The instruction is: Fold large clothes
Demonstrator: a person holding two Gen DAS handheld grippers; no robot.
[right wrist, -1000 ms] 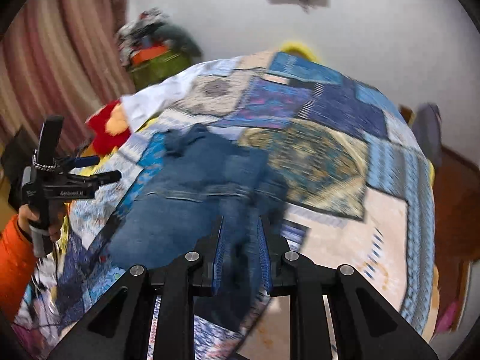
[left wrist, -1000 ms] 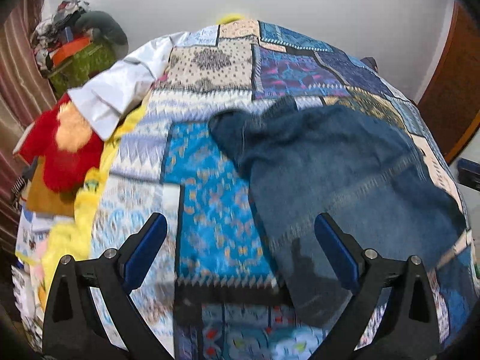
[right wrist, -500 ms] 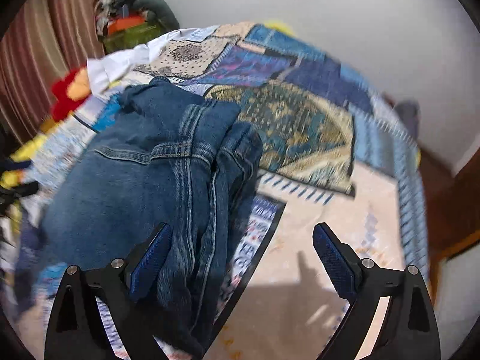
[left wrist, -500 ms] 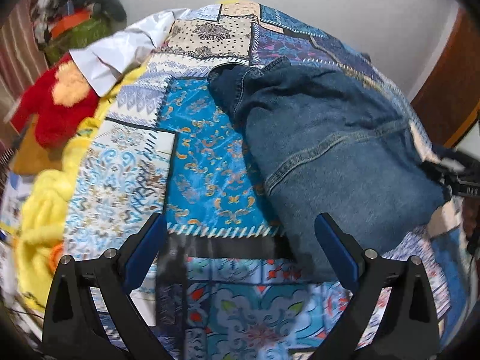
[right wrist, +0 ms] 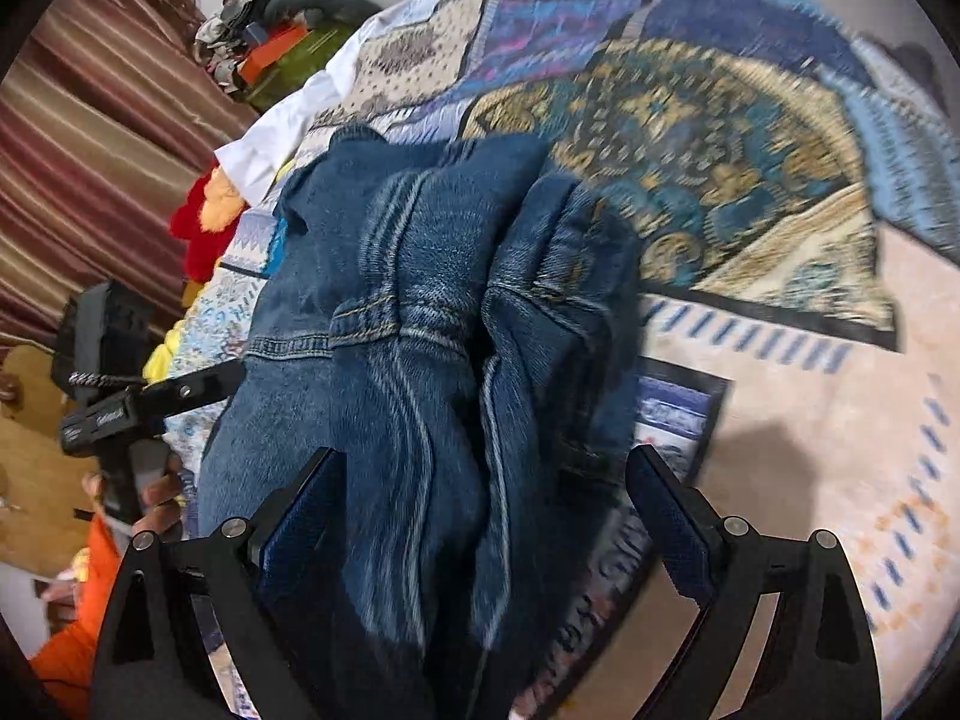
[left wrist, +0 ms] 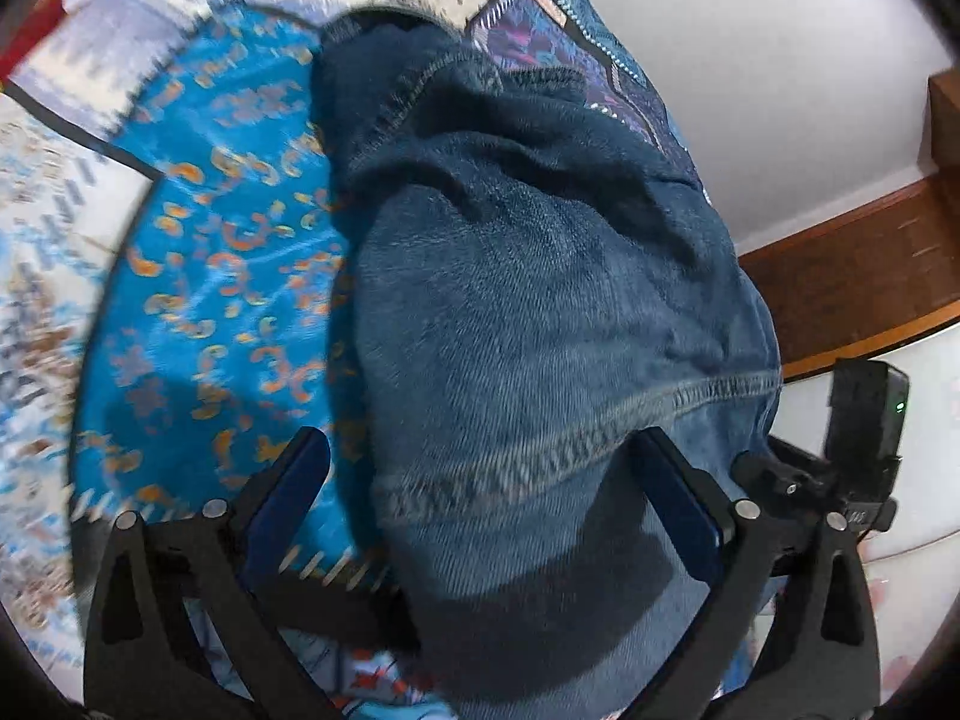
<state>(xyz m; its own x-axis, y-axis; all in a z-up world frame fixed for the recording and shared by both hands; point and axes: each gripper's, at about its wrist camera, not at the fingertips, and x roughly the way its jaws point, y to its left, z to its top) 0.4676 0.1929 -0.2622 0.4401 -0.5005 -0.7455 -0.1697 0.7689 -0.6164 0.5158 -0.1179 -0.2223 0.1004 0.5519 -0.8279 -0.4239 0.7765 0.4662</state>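
The left gripper (left wrist: 480, 498) and right gripper (right wrist: 480, 510) are held spread wide over the folded jeans (right wrist: 420, 312), which are laid on the patchwork bedspread (right wrist: 780, 420). A next fold is judged pending; an edge must be pinched first.

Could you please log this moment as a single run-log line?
task: fold large clothes | jeans: folded on patchwork bedspread | left gripper: open over jeans | right gripper: open over jeans | holding: nothing
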